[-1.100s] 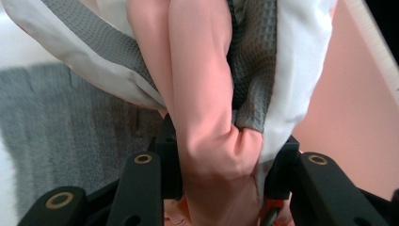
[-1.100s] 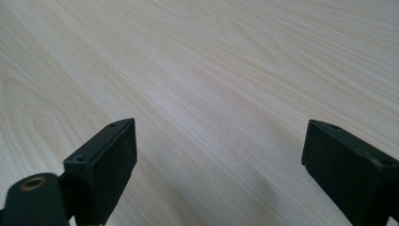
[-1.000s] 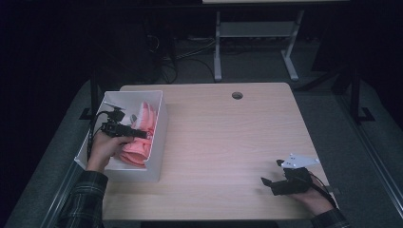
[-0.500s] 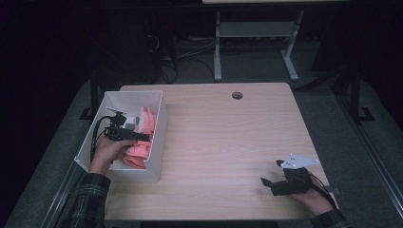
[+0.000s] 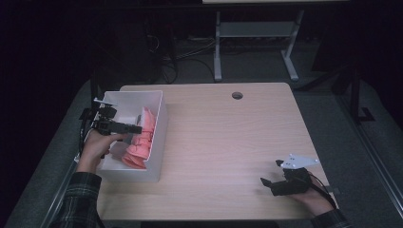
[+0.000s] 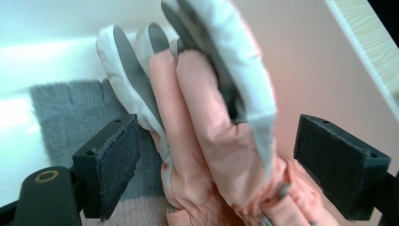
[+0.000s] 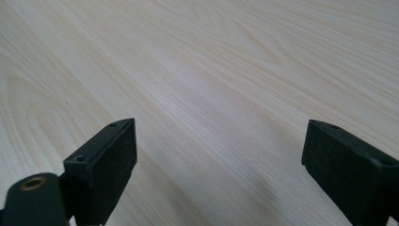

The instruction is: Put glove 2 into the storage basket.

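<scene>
Wooden table (image 5: 228,142), white bin (image 5: 159,116): left gripper (image 6: 216,155) spread around pink glove (image 6: 211,136); close squarely mid-palm. Right gripper (image 5: 268,183) agape, idle.

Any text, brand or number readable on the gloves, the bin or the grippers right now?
None: the pink glove, the grey knit piece, the white bin, the table, the left gripper and the right gripper bear no readable words, numbers or signs.

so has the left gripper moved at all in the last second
Yes. In the high view the left gripper has edged toward the far end of the white plastic bin, open over the pink padded gloves.
</scene>
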Tool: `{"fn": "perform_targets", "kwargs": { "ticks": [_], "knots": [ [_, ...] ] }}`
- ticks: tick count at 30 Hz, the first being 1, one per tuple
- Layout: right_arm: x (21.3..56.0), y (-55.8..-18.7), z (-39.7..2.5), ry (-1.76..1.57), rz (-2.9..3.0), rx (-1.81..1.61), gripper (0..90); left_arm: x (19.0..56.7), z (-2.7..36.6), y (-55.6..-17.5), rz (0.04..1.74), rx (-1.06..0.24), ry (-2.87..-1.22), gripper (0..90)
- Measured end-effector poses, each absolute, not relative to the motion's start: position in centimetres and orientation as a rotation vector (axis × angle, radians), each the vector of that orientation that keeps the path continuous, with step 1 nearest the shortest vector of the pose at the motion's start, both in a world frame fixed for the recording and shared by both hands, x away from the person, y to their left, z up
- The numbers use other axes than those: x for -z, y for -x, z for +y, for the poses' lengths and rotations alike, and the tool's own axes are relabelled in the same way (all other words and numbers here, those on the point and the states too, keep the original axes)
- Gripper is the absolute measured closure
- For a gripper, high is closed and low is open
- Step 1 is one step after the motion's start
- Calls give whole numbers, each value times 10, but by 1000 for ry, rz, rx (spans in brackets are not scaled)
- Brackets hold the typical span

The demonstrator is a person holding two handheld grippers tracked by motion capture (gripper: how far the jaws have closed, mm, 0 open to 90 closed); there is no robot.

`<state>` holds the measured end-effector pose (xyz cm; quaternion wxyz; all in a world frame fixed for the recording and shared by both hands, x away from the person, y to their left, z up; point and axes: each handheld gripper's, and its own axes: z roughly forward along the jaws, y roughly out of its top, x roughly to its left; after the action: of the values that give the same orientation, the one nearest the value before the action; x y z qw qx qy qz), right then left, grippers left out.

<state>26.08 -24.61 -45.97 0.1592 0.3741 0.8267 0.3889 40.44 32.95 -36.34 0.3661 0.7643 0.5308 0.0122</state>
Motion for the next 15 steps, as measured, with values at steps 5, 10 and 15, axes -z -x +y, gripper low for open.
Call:
{"fn": "perform_targets", "kwargs": {
  "ticks": [5,10,15],
  "knots": [
    [460,-261,-246,-1065,2368,-1109,105,343,328,-399,1307,-74,-1975,147],
    [461,-263,-247,-1068,2372,-1119,105,316,323,-393,1220,-149,-1996,147],
    [461,-264,-246,-1052,2376,-1123,105,293,308,-383,1126,-195,-2002,147]
  ]
}}
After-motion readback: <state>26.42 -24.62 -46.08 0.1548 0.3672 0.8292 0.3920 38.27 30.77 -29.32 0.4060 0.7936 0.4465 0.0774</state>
